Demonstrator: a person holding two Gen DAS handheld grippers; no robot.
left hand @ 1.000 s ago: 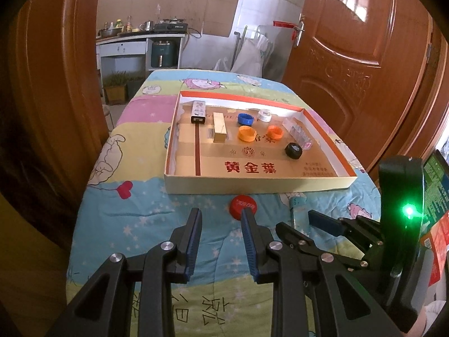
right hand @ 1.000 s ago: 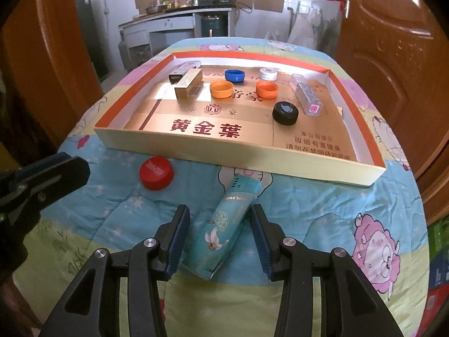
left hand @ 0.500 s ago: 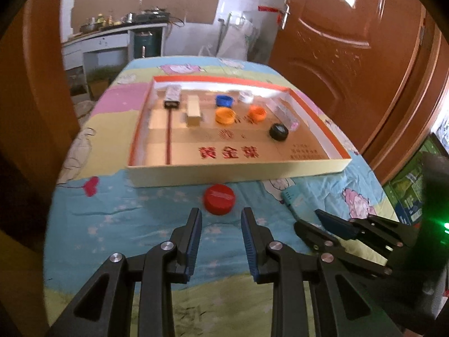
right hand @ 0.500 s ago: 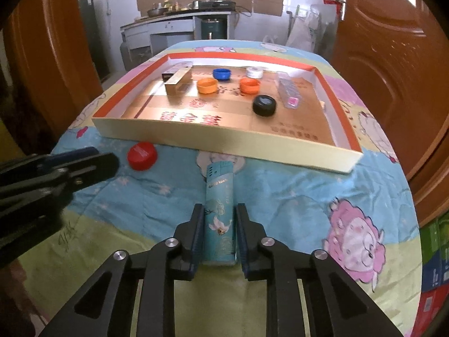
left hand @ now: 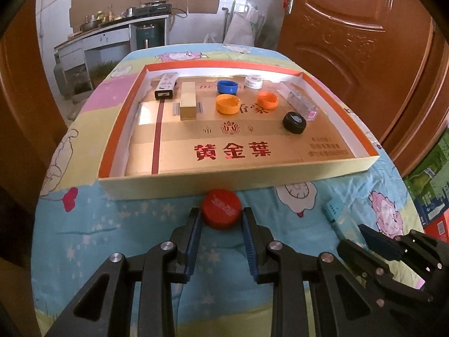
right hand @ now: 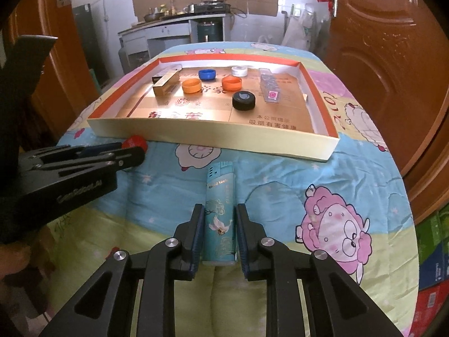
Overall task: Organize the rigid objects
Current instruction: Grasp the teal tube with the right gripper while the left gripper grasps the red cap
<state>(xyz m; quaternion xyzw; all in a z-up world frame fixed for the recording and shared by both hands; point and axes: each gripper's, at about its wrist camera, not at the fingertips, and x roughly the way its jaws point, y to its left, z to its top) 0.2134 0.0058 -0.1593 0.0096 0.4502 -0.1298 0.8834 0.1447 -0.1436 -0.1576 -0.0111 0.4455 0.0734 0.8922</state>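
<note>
Left gripper [left hand: 221, 219] straddles red cap [left hand: 221, 209] at tray's [left hand: 196, 187] 6 o'clock, grip unclear. Right gripper [right hand: 219, 224] clenched on lighter [right hand: 219, 216].

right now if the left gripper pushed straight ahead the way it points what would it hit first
The left gripper already has the round red plastic bottle cap between its fingertips, so that comes first. Just beyond it stands the near wall of the shallow cream cardboard tray, though depth is hard to judge.
</note>
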